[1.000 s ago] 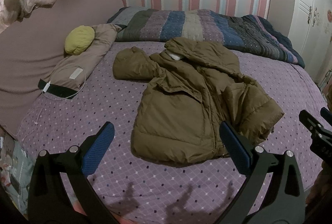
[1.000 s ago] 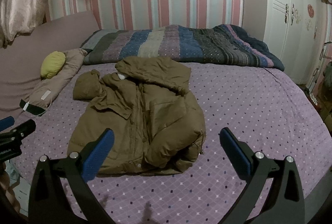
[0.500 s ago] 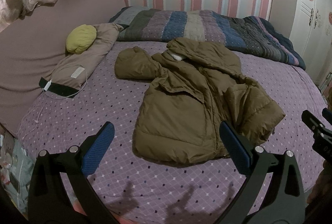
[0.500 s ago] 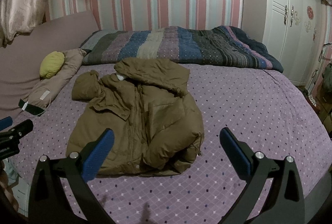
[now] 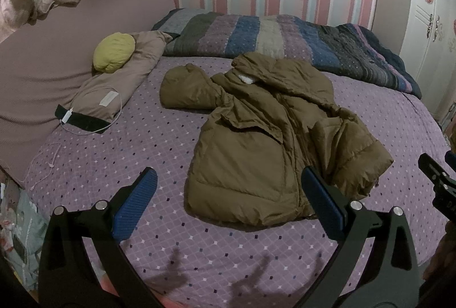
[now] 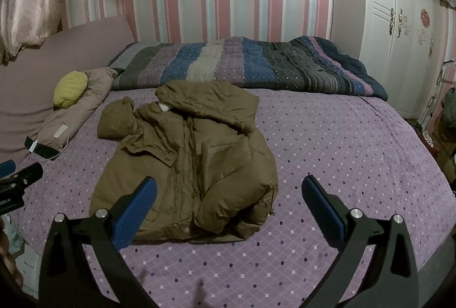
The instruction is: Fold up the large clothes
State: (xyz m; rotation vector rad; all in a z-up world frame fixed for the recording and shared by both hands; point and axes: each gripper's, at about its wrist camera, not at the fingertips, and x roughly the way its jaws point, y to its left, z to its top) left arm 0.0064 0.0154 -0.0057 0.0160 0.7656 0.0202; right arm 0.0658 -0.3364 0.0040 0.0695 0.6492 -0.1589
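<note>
Both tongs spread wide over the bed, holding nothing.
The jacket (image 5: 273, 137) lies crumpled ahead of the left tongs (image 5: 228, 188) and ahead-left of the right tongs (image 6: 228, 194).

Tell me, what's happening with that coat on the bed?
A person holds a two-finger tool in each hand, both open and empty above the near edge of the bed. The left tool and right tool face a rumpled brown coat that lies unfolded. Neither touches it; folding hasn't begun.
</note>
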